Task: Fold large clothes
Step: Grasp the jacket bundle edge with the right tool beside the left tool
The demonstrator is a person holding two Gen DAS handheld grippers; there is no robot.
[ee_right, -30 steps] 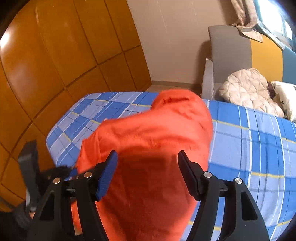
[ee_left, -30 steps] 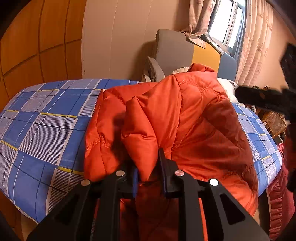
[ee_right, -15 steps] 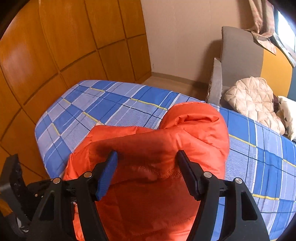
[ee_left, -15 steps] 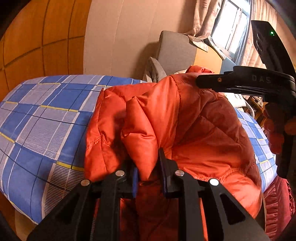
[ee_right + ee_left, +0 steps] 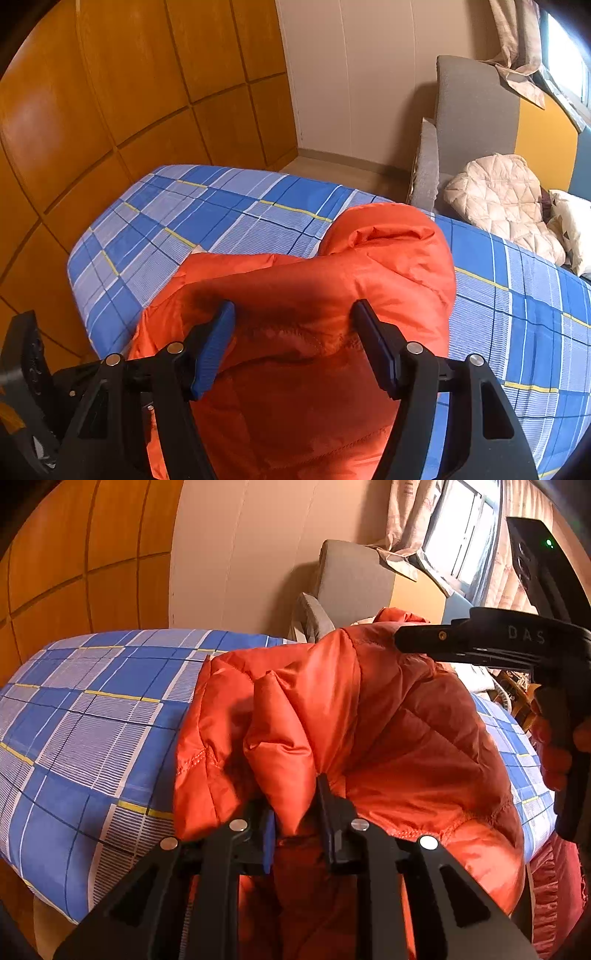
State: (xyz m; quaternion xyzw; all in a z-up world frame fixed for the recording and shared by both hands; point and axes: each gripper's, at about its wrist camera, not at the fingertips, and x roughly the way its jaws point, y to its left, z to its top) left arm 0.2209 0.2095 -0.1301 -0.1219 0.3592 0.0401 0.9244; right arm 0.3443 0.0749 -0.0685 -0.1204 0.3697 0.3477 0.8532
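A puffy orange jacket (image 5: 388, 720) lies bunched on the near end of a bed with a blue checked sheet (image 5: 92, 709). My left gripper (image 5: 293, 797) is shut on a raised fold of the jacket at its near edge. The right gripper's black body reaches in from the right above the jacket, held by a hand (image 5: 554, 749). In the right wrist view my right gripper (image 5: 293, 306) hovers over the jacket (image 5: 369, 266), its jaws wide and opening. A hem runs between them, and the pads do not press on it. The hood points toward the far side of the bed (image 5: 221, 214).
Orange wooden wardrobe panels (image 5: 92, 92) border the bed on the left. A grey armchair (image 5: 472, 110) with a cream quilted cushion (image 5: 506, 199) stands beyond the bed. A curtained window (image 5: 454, 535) is at the back right. Red ruffled fabric (image 5: 554, 886) hangs at the bed's right side.
The right gripper has come in from the right over the jacket and settled there, its jaws a little wider. The left gripper has kept still with its grip on the fold.
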